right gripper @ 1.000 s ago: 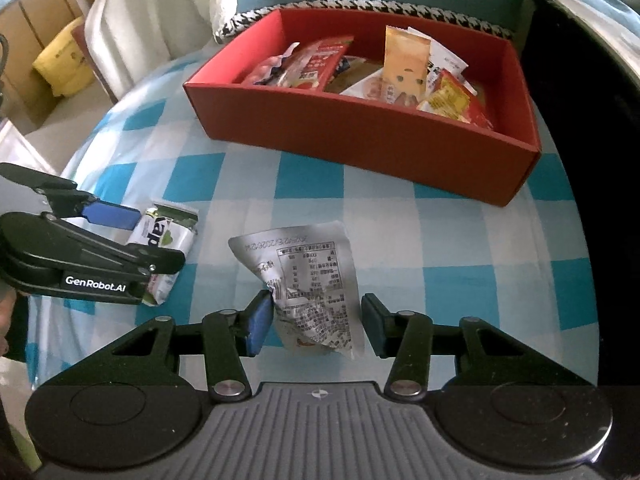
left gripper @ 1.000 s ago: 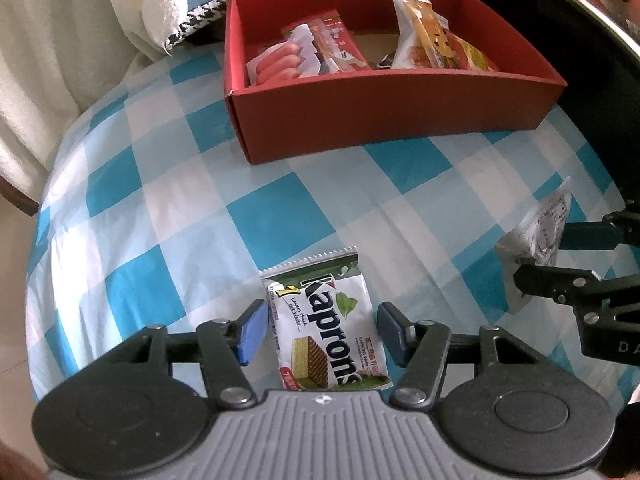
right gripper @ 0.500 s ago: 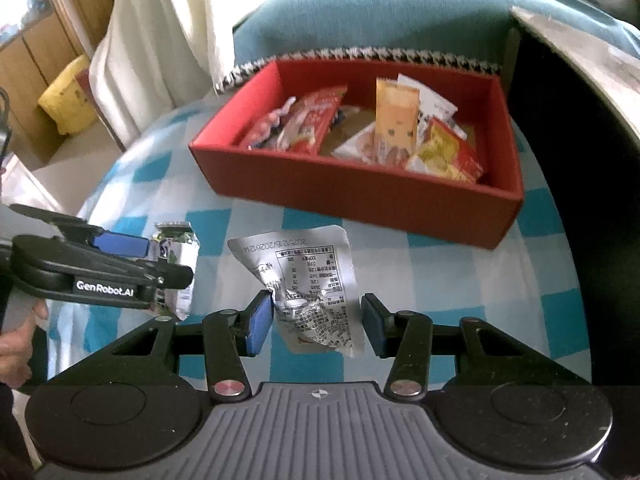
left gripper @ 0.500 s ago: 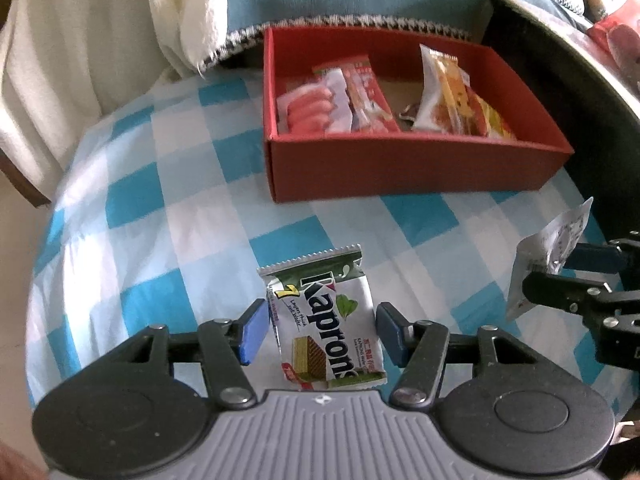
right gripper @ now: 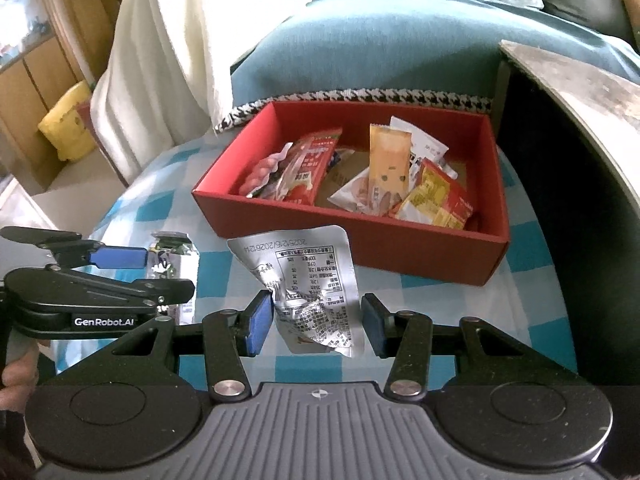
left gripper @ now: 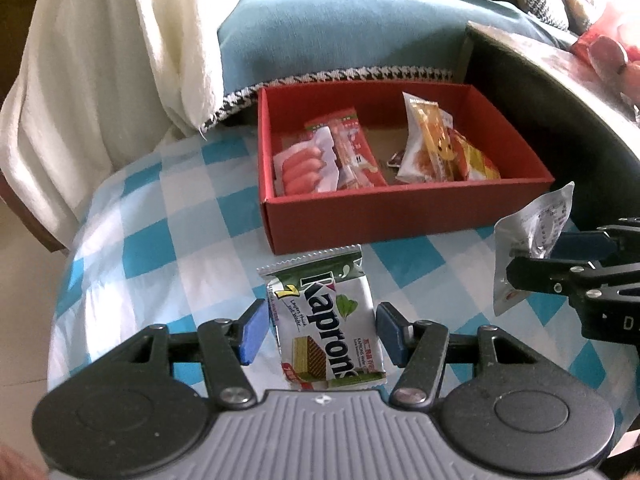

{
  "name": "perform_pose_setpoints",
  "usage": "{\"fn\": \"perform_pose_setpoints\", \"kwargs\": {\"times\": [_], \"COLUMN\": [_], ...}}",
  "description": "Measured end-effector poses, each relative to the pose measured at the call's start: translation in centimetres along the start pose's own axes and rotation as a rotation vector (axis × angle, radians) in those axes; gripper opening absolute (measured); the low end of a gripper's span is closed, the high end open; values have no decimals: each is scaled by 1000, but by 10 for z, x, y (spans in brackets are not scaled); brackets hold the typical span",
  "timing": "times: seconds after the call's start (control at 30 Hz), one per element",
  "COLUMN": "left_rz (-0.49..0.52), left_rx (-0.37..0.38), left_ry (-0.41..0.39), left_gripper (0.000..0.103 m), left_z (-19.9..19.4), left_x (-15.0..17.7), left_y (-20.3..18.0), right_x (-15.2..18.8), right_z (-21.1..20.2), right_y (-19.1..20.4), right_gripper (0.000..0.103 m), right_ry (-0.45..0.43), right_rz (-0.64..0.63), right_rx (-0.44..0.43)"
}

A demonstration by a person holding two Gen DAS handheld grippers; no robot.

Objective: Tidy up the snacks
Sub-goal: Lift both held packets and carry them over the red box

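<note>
Left wrist view: my left gripper (left gripper: 318,330) is angled steeply down over the checked tablecloth (left gripper: 168,248), jaws closed on the green-and-white wafer packet (left gripper: 326,320), which stands between the blue pads with its crimped top edge pointing away from me, toward the red box (left gripper: 400,210). The packet looks clear of the cloth, though I cannot tell by how much. The box sits just beyond the packet and already holds a pink sausage pack (left gripper: 306,164), a red packet (left gripper: 354,148) and an orange pouch (left gripper: 430,144), with the yellow-red packet (left gripper: 478,160) at the box's right end. At the right edge of this view I see my right gripper (left gripper: 532,256) side-on, level with the left one and well apart from it, with the silver pouch (left gripper: 528,240) pinched in its jaws and sticking upward. Right wrist view: the right gripper (right gripper: 318,320) also tilts down toward the table, jaws closed on the crumpled lower part of the silver pouch (right gripper: 308,280), printed back facing me, its top corner near the front wall of the red box (right gripper: 404,248). At the left, the left gripper (right gripper: 132,270) shows in profile with the wafer packet (right gripper: 172,256) between its fingers; part of a hand (right gripper: 18,368) grips the handle below it. A blue cushion (right gripper: 400,48) and a white throw (right gripper: 180,40) lie behind the box.
</note>
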State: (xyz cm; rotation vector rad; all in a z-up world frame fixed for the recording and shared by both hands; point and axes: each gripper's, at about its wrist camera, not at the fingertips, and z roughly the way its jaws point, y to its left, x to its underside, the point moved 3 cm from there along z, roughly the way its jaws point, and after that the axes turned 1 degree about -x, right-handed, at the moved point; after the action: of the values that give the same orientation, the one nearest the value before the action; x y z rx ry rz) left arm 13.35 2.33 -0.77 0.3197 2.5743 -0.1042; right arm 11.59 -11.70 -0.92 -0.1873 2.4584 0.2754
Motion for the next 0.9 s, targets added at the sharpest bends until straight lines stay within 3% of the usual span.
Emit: {"fn": "perform_pose_setpoints", "kwargs": {"times": [0.9], "left_rz": [-46], "left_rx": [-45], "left_ry": [-150], "left_gripper": [52], "left_z": [-19], "left_x": [-37], "left_y": [6], "right_x": [-30], "right_z": [-28], "right_y": [-26], "right_gripper": [56], "right_ry": [-153], "right_rz": [66], "right_rx": [45]}}
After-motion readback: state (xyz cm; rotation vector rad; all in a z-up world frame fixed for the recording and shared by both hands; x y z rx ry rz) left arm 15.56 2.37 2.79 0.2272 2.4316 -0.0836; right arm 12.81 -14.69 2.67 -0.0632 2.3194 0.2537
